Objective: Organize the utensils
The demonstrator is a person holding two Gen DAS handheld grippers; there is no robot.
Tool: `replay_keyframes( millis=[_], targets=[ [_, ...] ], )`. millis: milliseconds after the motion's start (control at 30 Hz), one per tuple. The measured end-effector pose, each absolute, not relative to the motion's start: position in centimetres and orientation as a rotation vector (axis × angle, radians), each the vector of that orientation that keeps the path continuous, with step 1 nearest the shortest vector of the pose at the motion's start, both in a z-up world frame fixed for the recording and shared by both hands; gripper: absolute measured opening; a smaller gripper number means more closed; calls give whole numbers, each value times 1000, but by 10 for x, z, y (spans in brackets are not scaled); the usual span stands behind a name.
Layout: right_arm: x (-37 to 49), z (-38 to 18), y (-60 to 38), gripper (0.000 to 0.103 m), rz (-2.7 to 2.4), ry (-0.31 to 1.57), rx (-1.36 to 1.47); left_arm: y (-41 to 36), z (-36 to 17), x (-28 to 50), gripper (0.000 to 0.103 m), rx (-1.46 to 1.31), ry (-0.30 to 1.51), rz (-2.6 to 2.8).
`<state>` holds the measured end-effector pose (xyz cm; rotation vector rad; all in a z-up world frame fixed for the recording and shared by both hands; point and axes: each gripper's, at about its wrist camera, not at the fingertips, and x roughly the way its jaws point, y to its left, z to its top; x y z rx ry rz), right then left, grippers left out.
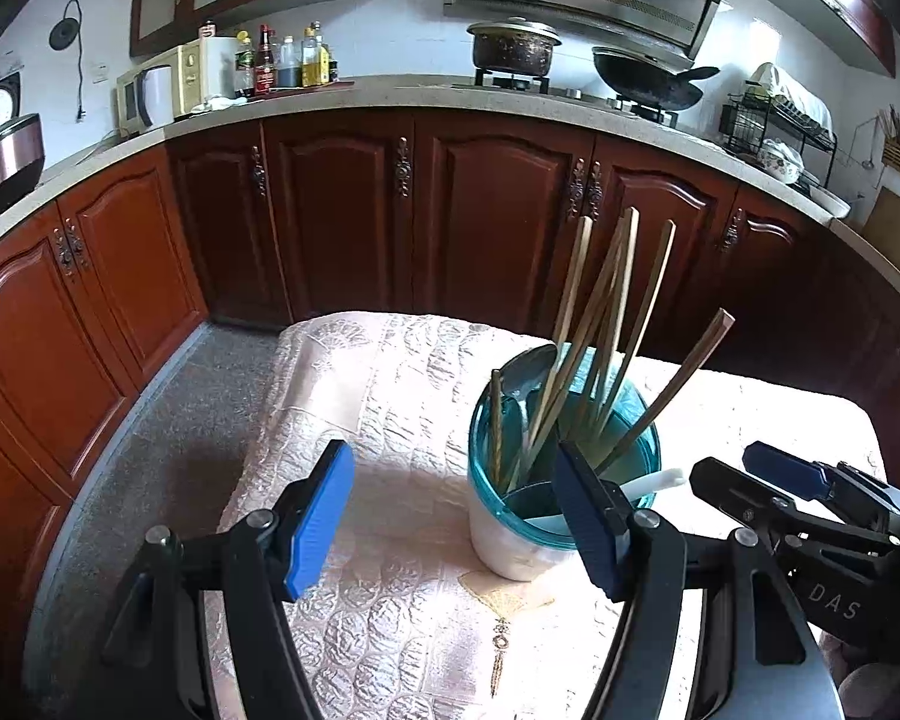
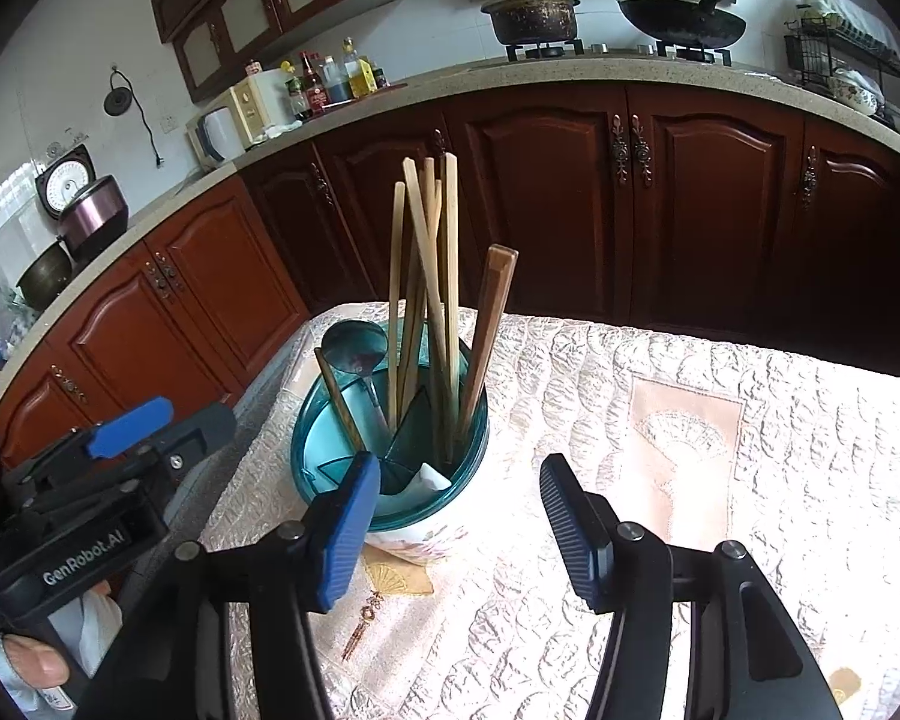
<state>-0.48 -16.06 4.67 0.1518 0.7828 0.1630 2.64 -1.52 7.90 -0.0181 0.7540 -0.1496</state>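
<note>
On the quilted pink cloth (image 1: 390,396) covering the surface (image 2: 750,420), both hand-held tongs hover with nothing between their blue pads. From left to right in the left wrist view: the left tongs (image 1: 456,525) are spread wide over the cloth, their right-hand pad just in front of the utensil holder (image 1: 510,546), a white cup with a teal divided rim. Whether that pad touches the rim cannot be told. Bamboo chopsticks (image 1: 606,312) stand fanned in the holder's rear compartments, a metal spoon (image 1: 525,381) leans bowl-up at its left side, and a white handle (image 1: 654,483) pokes over the near right rim. Further right, the right tongs (image 1: 780,471) enter from the edge, just beside the holder.

In the right wrist view, the left tongs (image 2: 132,420) sit at far left, near the holder (image 2: 426,516). The right tongs (image 2: 459,531) are likewise spread apart, their left pad just before the holder's near rim and the right pad over bare cloth. The chopsticks (image 2: 435,276) rise upright, one darker, broader stick (image 2: 489,324) tilting right. Wooden cabinets (image 2: 570,192) and a stove with pots (image 2: 534,15) line the background.
</note>
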Motion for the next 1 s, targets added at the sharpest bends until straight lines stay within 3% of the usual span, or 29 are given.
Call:
replay_keyframes(
  millis=[1000],
  targets=[
    [-9, 54, -153, 69, 122, 756, 124, -12, 87, 18, 69, 7, 715, -104]
  ],
)
